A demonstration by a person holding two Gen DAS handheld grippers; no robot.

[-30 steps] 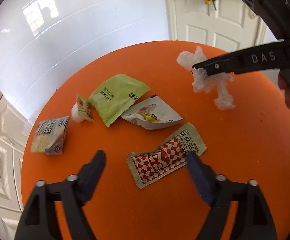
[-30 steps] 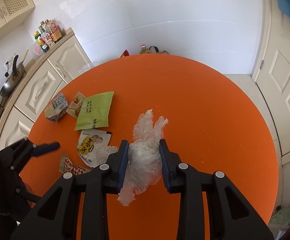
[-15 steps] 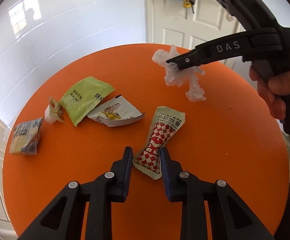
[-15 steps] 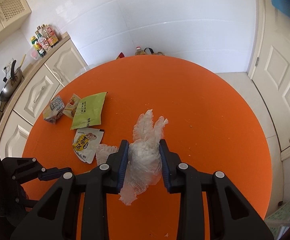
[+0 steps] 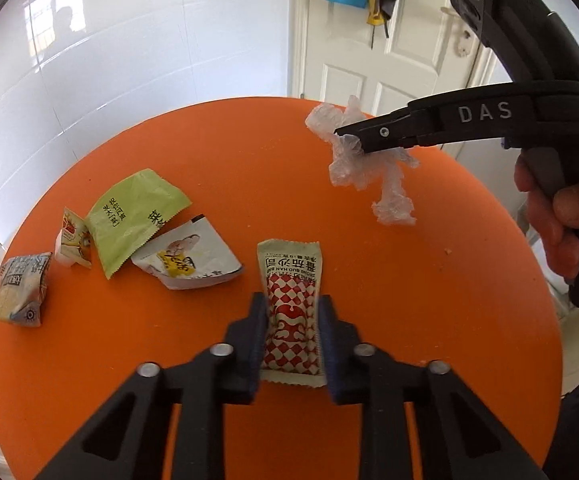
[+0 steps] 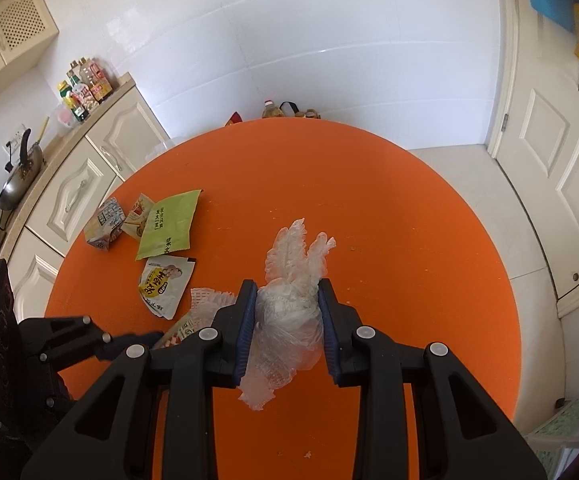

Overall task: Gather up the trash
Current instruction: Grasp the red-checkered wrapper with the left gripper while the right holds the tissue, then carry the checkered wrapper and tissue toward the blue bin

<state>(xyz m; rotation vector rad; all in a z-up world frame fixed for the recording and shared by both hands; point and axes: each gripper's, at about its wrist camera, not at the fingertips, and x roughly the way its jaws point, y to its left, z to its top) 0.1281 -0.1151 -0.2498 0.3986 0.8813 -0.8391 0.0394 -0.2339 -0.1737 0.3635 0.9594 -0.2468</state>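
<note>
A red-and-white checked sachet [image 5: 289, 268] lies on the round orange table [image 5: 409, 300]. My left gripper [image 5: 291, 308] has a pad against each long side of it, and its jaws are still closing. In the right wrist view the left gripper [image 6: 145, 338] shows low at the left, with the sachet's end [image 6: 177, 330] just beyond it. My right gripper [image 6: 287, 292] is shut on a crumpled clear plastic glove [image 6: 289, 320] and holds it above the table. The left wrist view shows the glove [image 5: 369, 168] hanging from the right gripper [image 5: 343, 132].
More trash lies left on the table: a green packet [image 5: 133, 216], a torn white packet [image 5: 185, 256], a small sachet [image 5: 73, 236] and a crushed carton [image 5: 21, 288]. A hand [image 5: 553, 216] grips the right tool. Cabinets [image 6: 69, 200] stand left, a door [image 6: 561, 160] right.
My left jaws went from wide open to closed around the checked sachet, which turned to point straight away from them. The right gripper still holds the glove.
</note>
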